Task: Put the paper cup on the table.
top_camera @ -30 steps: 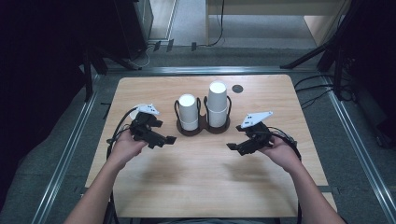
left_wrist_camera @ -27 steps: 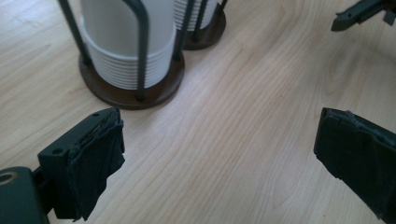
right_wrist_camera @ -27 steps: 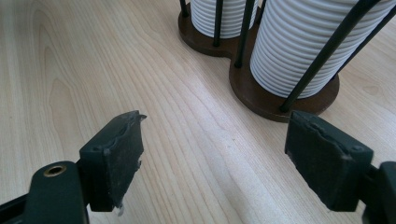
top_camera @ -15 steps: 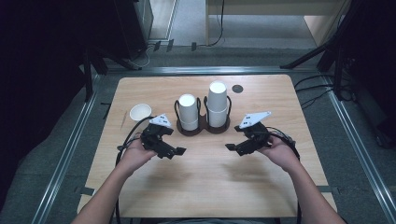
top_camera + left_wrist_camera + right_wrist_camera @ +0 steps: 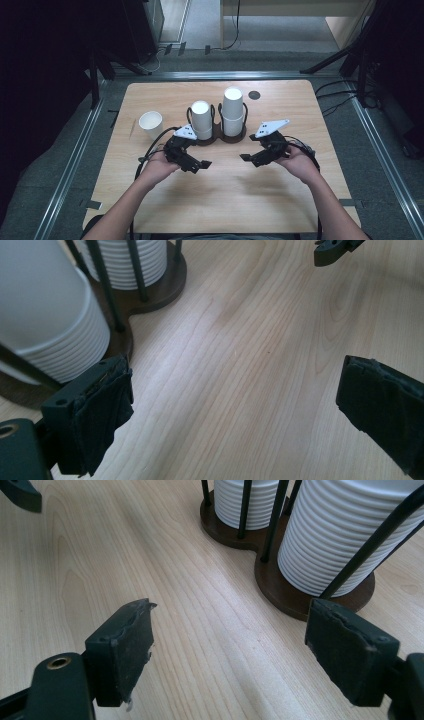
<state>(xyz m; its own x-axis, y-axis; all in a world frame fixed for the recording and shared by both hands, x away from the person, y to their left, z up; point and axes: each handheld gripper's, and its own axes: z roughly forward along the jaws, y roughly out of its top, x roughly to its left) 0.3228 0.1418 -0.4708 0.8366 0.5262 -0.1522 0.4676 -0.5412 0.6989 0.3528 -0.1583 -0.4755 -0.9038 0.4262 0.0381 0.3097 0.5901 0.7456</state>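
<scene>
Left gripper (image 5: 199,165): held in the person's left hand, low above the table (image 5: 215,200), jaws wide apart and holding nothing; it sits just in front of the cup holder.
Right gripper (image 5: 248,158): held in the right hand, jaws likewise spread with bare wood between them, pointing inward at the other gripper.
Cup holder (image 5: 220,138): dark two-bay stand at the table's middle, each bay carrying a stack of white cups (image 5: 233,111); the right-hand stack looks taller.
Single cup (image 5: 150,125): stands apart on the wood, left of the holder, apparently mouth up, though the high view is small.
</scene>
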